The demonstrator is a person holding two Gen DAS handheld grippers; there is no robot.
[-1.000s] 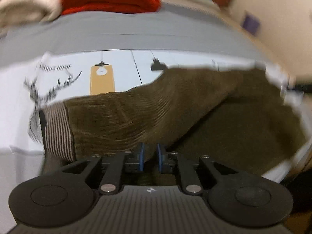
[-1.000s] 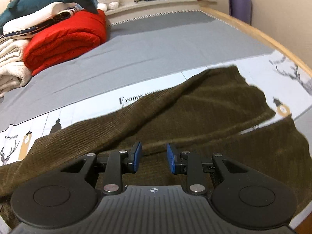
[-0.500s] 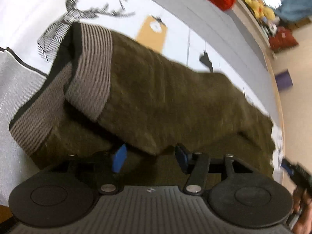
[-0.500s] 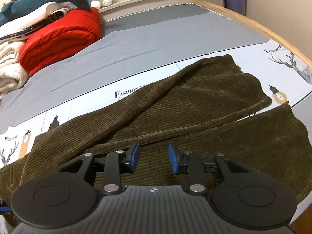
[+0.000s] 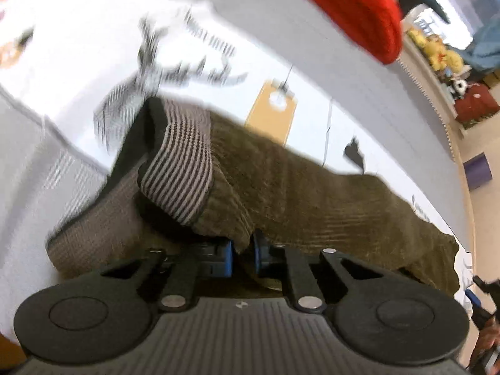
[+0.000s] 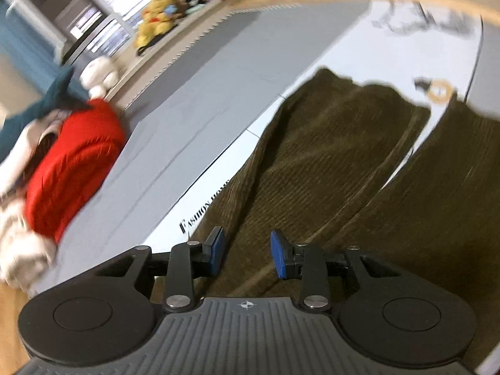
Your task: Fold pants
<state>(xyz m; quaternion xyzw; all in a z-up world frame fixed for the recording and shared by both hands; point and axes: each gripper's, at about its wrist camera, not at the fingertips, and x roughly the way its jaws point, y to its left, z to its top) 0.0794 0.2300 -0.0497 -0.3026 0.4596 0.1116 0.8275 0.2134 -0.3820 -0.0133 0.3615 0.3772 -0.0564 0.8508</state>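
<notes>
Grey and white bedding covers the bed [image 6: 193, 131], and on it the brown corduroy pants [image 5: 312, 193] lie spread across the printed white strip, with a red blanket [image 6: 72, 168] and soft toys [image 6: 156, 28] farther back near the window. Your left claw [image 5: 240, 254] is clenched on a fold of the corduroy just behind the striped waistband [image 5: 184, 168]; the blue pads [image 5: 227, 257] press the cloth from both sides, and the waistband end looks lifted and doubled over on itself, which I judge is why you hold it there: that end can be carried over the rest of the garment. Your right claw [image 6: 247, 254] is released, the jaws standing well apart, and it hovers low over the leg part of the pants [image 6: 343, 156], where one leg lies partly over the other with a strip of white sheet between them on the right. Whether its fingertips touch the cloth I cannot tell. Both views are blurred, so fine details of the seams are not clear. In my judgement the fold is only at the beginning, since the legs are not yet aligned. The next move probably calls for the right claw to take the cloth too, so that the heavy corduroy does not sag or slip while you bring the waistband across.
</notes>
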